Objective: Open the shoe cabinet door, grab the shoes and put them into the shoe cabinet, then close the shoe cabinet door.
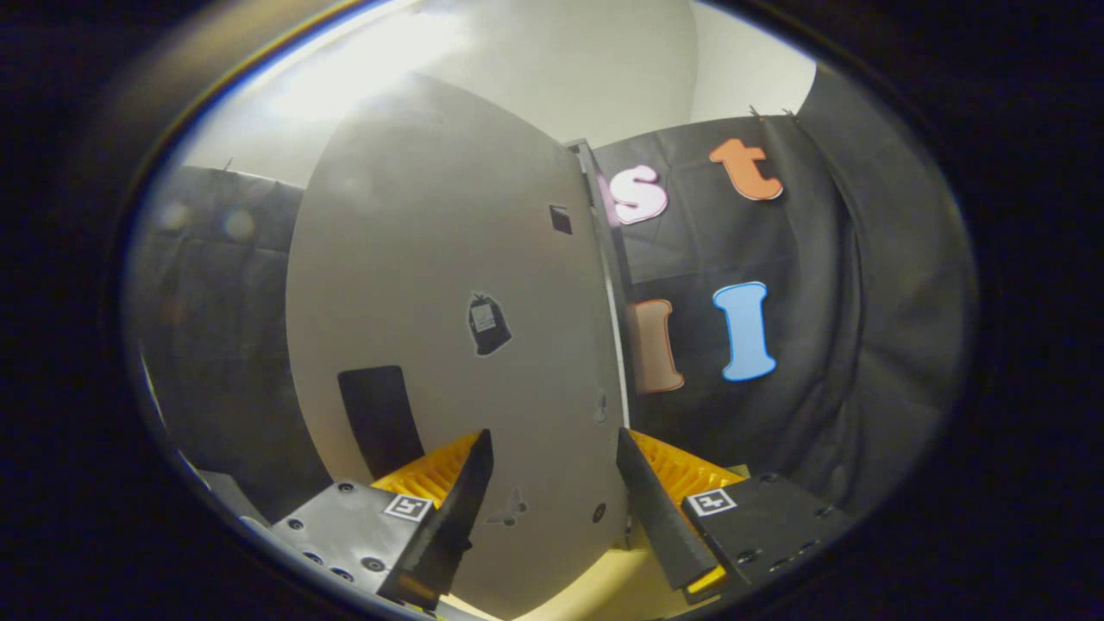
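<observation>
Gripper (552, 483) at lower centre, fingers spread wide and holding nothing, faces the grey shoe cabinet door (448, 302) mid-frame, apparently lined up to work its right edge.

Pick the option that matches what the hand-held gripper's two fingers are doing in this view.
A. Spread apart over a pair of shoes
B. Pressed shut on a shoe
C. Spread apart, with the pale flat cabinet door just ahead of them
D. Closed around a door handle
C: the hand-held gripper has its black fingers spread wide with nothing clamped, and the pale flat cabinet door with small dark stickers stands just beyond them.
</observation>
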`<state>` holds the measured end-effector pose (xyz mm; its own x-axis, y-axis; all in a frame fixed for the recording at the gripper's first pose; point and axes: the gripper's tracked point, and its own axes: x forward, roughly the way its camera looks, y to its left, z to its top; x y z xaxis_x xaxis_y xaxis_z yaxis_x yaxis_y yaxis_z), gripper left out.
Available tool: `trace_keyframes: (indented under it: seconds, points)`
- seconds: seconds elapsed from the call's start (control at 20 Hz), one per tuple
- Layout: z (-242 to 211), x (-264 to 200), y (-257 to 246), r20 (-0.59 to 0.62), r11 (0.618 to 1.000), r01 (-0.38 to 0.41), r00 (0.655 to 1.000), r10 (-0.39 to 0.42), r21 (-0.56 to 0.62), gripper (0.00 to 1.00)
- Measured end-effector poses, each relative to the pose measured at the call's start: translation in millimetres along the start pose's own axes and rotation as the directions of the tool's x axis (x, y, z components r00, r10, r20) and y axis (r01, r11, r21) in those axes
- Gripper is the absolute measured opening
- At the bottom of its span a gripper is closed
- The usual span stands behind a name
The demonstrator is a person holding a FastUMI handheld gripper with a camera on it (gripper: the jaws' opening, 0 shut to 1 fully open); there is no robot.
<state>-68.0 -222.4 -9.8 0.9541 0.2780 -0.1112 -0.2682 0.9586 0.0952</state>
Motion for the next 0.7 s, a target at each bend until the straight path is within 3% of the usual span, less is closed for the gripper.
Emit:
trace_keyframes:
  seconds: [0.7]
  points:
    - [-21,71,90,0.007,0.998,-0.059,0.998,0.059,-0.027,0.94]
